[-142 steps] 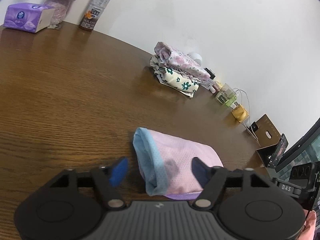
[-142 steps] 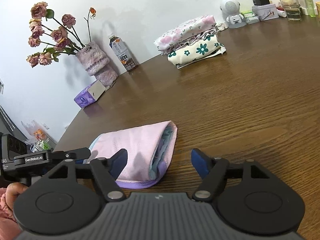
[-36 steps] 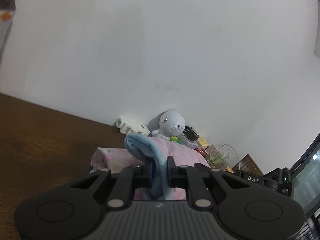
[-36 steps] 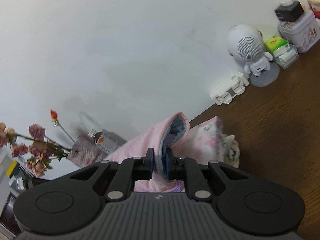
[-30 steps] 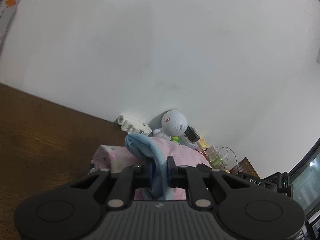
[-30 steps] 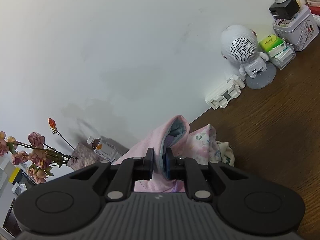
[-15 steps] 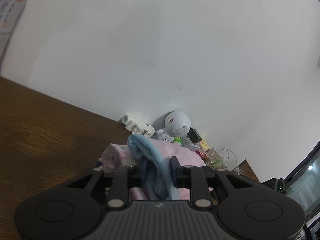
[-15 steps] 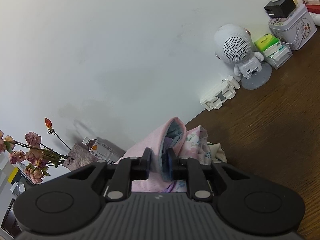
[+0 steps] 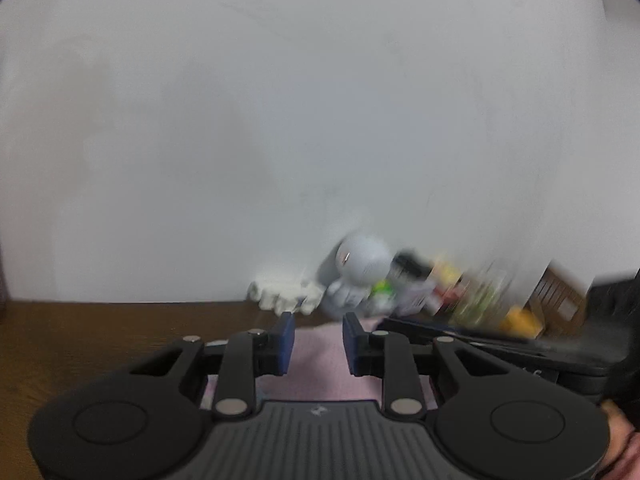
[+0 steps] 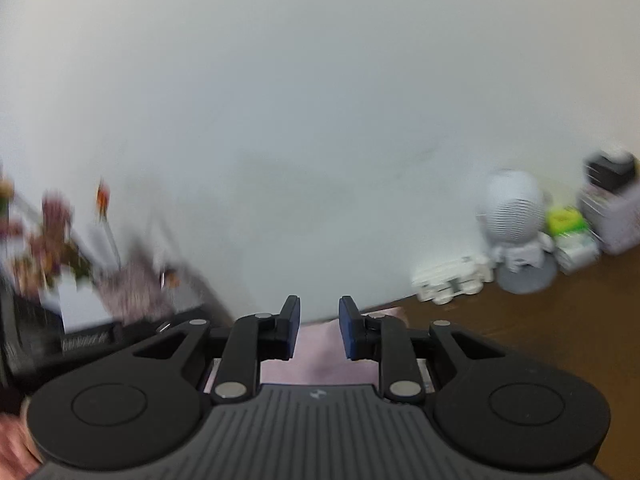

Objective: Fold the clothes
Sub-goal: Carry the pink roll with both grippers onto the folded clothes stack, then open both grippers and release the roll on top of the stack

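The folded pink garment [image 9: 316, 364] lies just below and between the blue pads of my left gripper [image 9: 317, 317]. Those jaws stand apart and the pads do not press the cloth. In the right wrist view the same pink garment [image 10: 320, 356] shows under my right gripper [image 10: 319, 302], whose jaws are also parted with nothing pinched. Most of the garment and the pile under it are hidden by the gripper bodies. Both views are motion-blurred. The right gripper's black body [image 9: 480, 344] shows at the right of the left wrist view.
The brown wooden table [image 10: 560, 320] runs to a white wall. A white robot figurine [image 10: 516, 216], a white plug strip [image 10: 452, 280] and small boxes and tins stand along the wall at the right. A vase of dried flowers [image 10: 132, 284] stands at the left.
Both grippers have let go of the pink garment's edges and opened. Both have lifted and rolled level, so the cloth now lies low beneath the fingers.
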`<state>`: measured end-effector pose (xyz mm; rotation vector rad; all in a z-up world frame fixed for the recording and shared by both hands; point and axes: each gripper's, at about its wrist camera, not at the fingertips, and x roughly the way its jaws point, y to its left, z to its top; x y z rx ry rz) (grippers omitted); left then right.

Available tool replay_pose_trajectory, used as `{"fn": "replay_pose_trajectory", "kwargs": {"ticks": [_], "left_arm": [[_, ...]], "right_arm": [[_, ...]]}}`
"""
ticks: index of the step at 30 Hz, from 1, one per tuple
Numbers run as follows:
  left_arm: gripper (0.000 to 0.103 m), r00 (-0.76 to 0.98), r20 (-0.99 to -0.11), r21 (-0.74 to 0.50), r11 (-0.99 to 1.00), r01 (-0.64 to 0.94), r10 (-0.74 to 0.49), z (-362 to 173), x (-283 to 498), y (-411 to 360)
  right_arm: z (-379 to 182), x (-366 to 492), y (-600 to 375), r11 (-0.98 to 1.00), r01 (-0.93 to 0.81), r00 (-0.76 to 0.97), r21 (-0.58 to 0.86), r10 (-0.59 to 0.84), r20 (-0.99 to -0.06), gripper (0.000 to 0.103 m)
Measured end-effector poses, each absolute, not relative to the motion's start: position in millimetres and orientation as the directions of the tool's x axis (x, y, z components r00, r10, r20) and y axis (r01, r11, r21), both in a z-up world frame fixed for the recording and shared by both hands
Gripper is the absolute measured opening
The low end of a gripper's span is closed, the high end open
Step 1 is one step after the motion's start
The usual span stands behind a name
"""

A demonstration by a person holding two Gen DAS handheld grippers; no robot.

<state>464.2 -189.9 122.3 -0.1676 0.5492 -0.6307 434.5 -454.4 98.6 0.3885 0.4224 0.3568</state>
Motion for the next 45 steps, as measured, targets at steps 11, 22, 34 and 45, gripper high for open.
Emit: {"fn": "replay_pose_trajectory", "kwargs": {"ticks": [11,22,34,45], "left_arm": [[0.024,0.665,-0.515,-0.177,0.827,0.534,-0.54,113.3,458.9,-214.0],[0.06,0.743,-0.438,-0.203,0.861,0.466,-0.505,116.8,424.2,-188.9],[0.1,0.817,-0.39,-0.187,0.905,0.381,-0.425,88.2,367.5,-182.6],[0.103,0.797,-0.451,-0.162,0.915,0.369,-0.401,79.6,345.1,-186.3]], "right_arm": [[93.0,443.6,-416.0,0.947,-0.26,0.821,0.187,0.319,-0.474,0.022],[91.7,427.4,-425.1,0.952,-0.256,0.839,0.166,0.304,-0.452,0.04],[81.5,371.7,-409.1,0.973,-0.228,0.897,0.04,0.226,-0.379,0.08],[75.5,354.4,-404.1,0.984,-0.178,0.886,0.017,0.168,-0.433,0.103]]}}
